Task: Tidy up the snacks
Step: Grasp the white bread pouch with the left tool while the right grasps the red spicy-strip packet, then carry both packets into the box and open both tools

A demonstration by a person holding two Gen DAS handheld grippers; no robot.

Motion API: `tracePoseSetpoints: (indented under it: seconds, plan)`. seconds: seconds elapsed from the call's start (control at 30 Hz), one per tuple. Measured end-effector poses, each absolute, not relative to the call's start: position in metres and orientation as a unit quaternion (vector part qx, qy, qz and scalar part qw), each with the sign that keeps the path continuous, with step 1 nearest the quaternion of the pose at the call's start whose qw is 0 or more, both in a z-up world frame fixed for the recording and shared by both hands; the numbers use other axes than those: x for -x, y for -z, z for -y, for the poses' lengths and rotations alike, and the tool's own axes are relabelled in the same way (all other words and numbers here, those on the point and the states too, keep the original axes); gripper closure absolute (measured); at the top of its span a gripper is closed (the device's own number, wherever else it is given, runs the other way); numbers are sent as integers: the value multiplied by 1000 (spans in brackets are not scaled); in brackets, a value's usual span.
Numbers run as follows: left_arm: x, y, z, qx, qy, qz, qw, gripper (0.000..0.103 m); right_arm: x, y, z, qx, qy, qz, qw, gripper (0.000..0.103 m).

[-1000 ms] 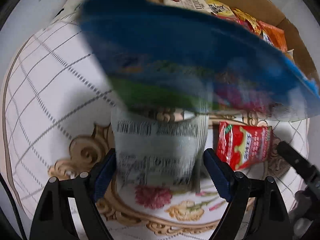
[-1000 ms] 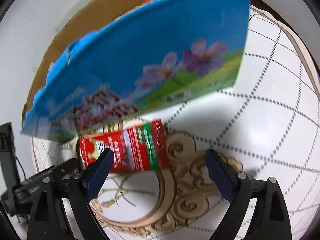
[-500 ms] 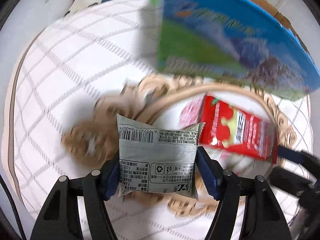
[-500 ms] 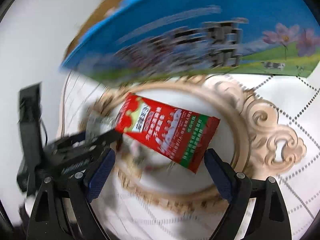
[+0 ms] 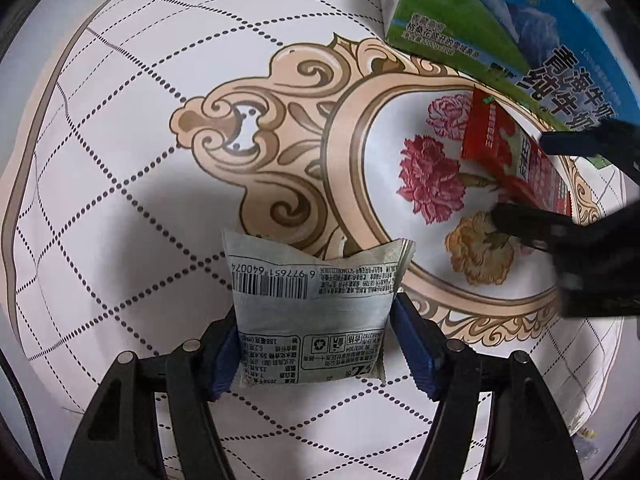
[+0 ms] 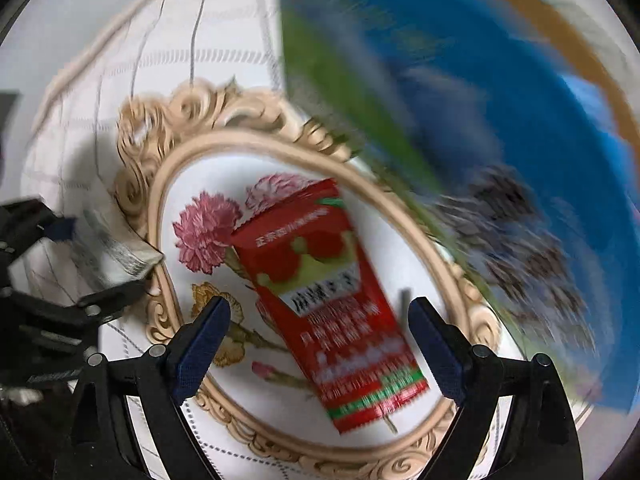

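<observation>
Through the left wrist camera I saw my left gripper (image 5: 314, 344) pointing down, its jaws closed partway on a grey snack packet (image 5: 316, 308); both blue pads pressed its sides, barcode face towards the lens. The packet sat above the white patterned counter (image 5: 120, 160), beside the gold oval frame printed there. My right gripper (image 6: 320, 344) hung over a red sachet (image 6: 332, 308) lying flat inside that oval, on the printed carnations. Its jaws stood wide, one on each side of the sachet, not touching it. A blue and green carton (image 5: 500, 20) stood just beyond the sachet, blurred in the right wrist view.
</observation>
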State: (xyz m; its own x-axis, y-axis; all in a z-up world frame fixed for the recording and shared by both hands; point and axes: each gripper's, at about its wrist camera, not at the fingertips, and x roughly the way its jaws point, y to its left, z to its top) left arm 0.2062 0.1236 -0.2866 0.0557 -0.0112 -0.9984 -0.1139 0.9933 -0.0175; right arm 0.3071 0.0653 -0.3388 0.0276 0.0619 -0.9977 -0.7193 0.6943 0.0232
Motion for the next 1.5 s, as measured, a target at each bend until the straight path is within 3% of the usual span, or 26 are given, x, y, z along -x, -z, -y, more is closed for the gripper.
tracePoseSetpoints:
  seconds: [0.07, 0.13, 0.23, 0.53, 0.67, 0.83, 0.9, 1.0, 1.07, 1.13, 1.23, 1.5]
  plan:
    - [-189, 293, -121, 49, -36, -686, 725, 36, -312, 345, -66, 249, -275, -647, 666, 12]
    - [-181, 294, -121, 56, -36, -687, 724, 36, -314, 343, -58, 217, -252, -658, 675, 31]
    - [-187, 302, -115, 68, -33, -692, 718, 36, -311, 344, -27, 134, -189, -707, 669, 37]
    - [-163, 319, -96, 70, -11, -707, 704, 34, -263, 363, 80, -182, -82, -769, 607, 37]
    - [-168, 333, -90, 49, -2, -716, 696, 29, -261, 351, 80, -136, -85, -752, 639, 24]
    - [-173, 343, -94, 74, 7, -716, 694, 29, -267, 354, 47, -81, -82, -737, 666, 23]
    - [-178, 332, -130, 91, 9, -715, 694, 29, -265, 358, 40, -72, -78, -735, 670, 23]
    - [-180, 332, -143, 87, 4, -713, 696, 38, -262, 357, 37, -71, -67, -726, 681, 23]
    - [-176, 324, -146, 82, 1, -711, 699, 40, -259, 357, 38, -67, -63, -721, 687, 26]
    - [-175, 320, -143, 76, -2, -711, 699, 40, -251, 356, 39, -53, -59, -713, 696, 43]
    - [-177, 316, -139, 77, -5, -711, 699, 41, -242, 352, 41, -49, -61, -704, 706, 50]
    - [-193, 275, -113, 83, 11, -701, 708, 41, -206, 306, 86, -83, -83, -680, 724, 55]
